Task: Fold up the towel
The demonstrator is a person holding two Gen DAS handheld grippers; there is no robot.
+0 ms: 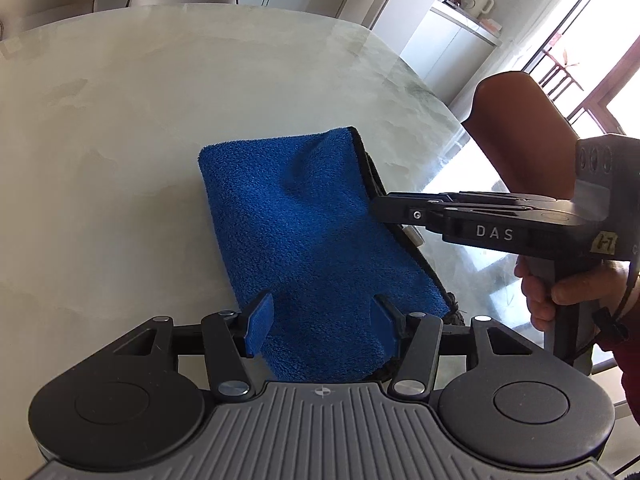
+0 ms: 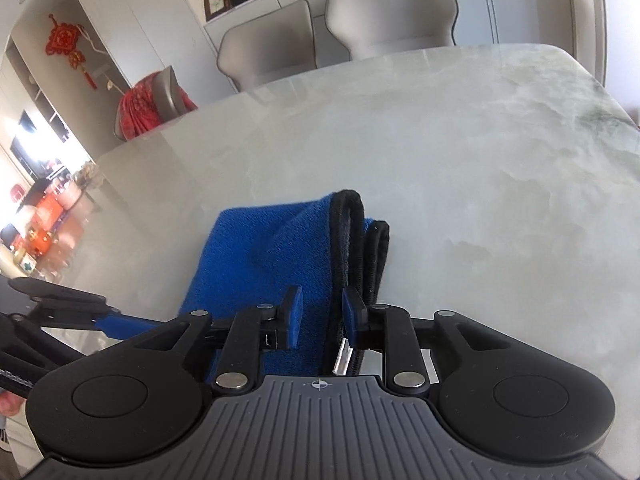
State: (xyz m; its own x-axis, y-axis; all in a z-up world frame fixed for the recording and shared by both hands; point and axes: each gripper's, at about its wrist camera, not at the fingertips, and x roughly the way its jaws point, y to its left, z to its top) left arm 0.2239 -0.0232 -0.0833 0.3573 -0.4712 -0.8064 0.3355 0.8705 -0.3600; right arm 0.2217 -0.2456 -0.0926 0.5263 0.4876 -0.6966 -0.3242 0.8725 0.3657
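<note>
1. Pale marble table (image 1: 120, 120) in a dining room carries the folded blue towel (image 1: 304, 224), which lies near the table's front edge.
2. Towel's long axis runs away from the left gripper (image 1: 322, 322), leaning slightly left; black-trimmed edges face right.
3. Left gripper's jaws stand apart, astride the towel's near end, not pinching it.
4. Right gripper (image 2: 322, 314) has its jaws part-open around the trimmed edge (image 2: 356, 240).
5. Only the right view shows the stacked layers; grey chairs (image 2: 392, 16) stand beyond.
</note>
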